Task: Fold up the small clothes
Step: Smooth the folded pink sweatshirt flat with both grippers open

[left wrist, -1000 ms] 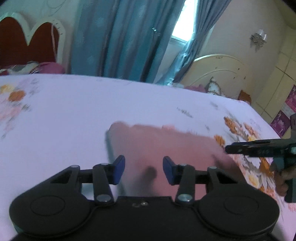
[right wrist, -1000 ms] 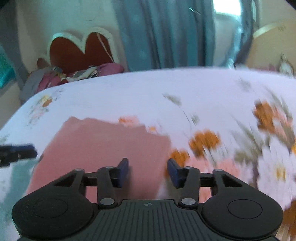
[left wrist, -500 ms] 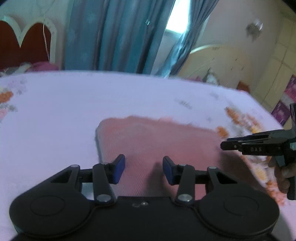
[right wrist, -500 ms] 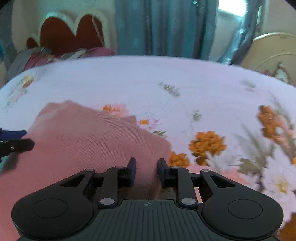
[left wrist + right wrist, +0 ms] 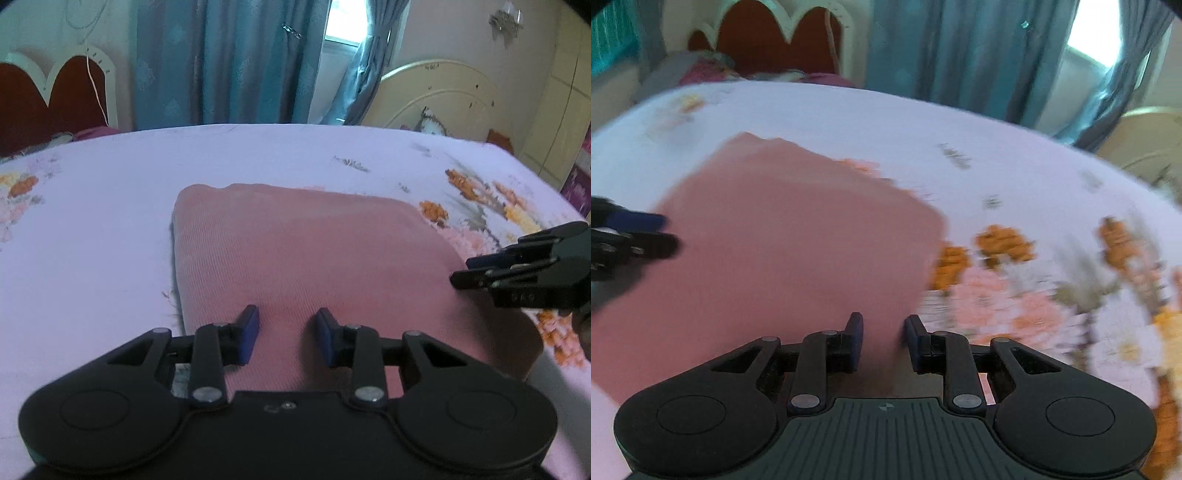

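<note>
A pink folded cloth (image 5: 314, 251) lies flat on the floral bed sheet (image 5: 110, 221). My left gripper (image 5: 286, 321) hovers low over the cloth's near left part. Its jaws are closing, the blue pads still apart, with flat cloth showing in the gap. My right gripper (image 5: 882, 325) is at the cloth's (image 5: 794, 229) near right edge. Its jaws stand narrow with a gap, and the cloth's edge runs between them unlifted. Each wrist view shows the other tool from the side: the right gripper (image 5: 461, 271) and the left gripper (image 5: 661, 232).
The bed sheet (image 5: 997, 166) spreads wide around the cloth. Beyond it stand a red and white headboard (image 5: 55, 96), blue curtains (image 5: 229, 62) and a cream headboard (image 5: 443, 96). A pile of clothes (image 5: 701, 66) lies at the far end. The right wrist view is blurred.
Both grippers have come down closer to the pink cloth, which now looms larger. The right jaws narrowed sharply and that wrist rolled. The left jaws narrowed a little.
</note>
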Demonstrator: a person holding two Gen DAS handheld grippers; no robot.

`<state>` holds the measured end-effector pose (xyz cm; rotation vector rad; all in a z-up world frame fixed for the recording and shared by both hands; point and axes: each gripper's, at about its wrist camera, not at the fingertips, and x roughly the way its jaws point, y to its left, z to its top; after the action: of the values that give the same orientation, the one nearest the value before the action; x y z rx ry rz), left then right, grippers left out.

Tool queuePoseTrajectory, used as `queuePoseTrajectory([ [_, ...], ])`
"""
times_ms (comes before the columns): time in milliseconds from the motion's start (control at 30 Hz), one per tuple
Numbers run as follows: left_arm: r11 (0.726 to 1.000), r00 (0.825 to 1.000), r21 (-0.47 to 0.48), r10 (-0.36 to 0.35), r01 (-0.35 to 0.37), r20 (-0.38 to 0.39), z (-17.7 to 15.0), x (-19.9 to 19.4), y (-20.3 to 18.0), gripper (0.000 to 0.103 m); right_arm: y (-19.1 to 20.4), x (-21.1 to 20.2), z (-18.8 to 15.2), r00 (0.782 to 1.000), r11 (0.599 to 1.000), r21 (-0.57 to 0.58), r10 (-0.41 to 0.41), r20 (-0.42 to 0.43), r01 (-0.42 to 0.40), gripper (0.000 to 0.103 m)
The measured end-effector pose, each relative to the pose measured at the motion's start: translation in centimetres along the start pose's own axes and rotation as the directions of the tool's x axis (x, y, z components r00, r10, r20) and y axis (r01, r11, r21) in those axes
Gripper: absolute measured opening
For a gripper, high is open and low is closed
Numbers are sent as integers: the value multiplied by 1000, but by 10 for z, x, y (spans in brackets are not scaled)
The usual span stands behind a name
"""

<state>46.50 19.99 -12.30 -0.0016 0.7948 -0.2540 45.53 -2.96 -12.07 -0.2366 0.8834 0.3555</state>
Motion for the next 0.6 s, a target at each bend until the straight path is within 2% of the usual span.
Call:
queuePoseTrajectory([
  [67,1000,1000,3,12,-12,-1,-2,-2,-3,33,-12,0,-1,999,996,73,46,-6,-46,24],
  [133,1000,1000,-14,18,-18,6,0,-12,-8,33,-11,-13,-1,999,996,76,50,19,-52,24],
  [233,1000,999,-19,12,-11,47,-8,-39,-21,33,1,-50,-3,990,995,26,89,106,-93,24],
  [300,1000,998,-21,19,-18,53,-21,-56,-32,33,10,-66,-10,980,986,3,163,111,-165,24],
  [367,999,999,-39,34,-32,43,-37,-67,-38,33,21,-70,-24,976,979,-70,200,88,-194,24],
  [467,997,998,-48,64,-63,13,-55,-69,-41,33,22,-57,-44,988,982,-110,155,19,-152,24],
  [533,995,997,-59,77,-77,-17,-64,-68,-41,33,13,-54,-52,995,992,-73,103,1,-102,24],
  [600,993,996,-75,83,-85,-37,-74,-65,-38,32,4,-54,-57,993,992,-35,118,-9,-118,24],
])
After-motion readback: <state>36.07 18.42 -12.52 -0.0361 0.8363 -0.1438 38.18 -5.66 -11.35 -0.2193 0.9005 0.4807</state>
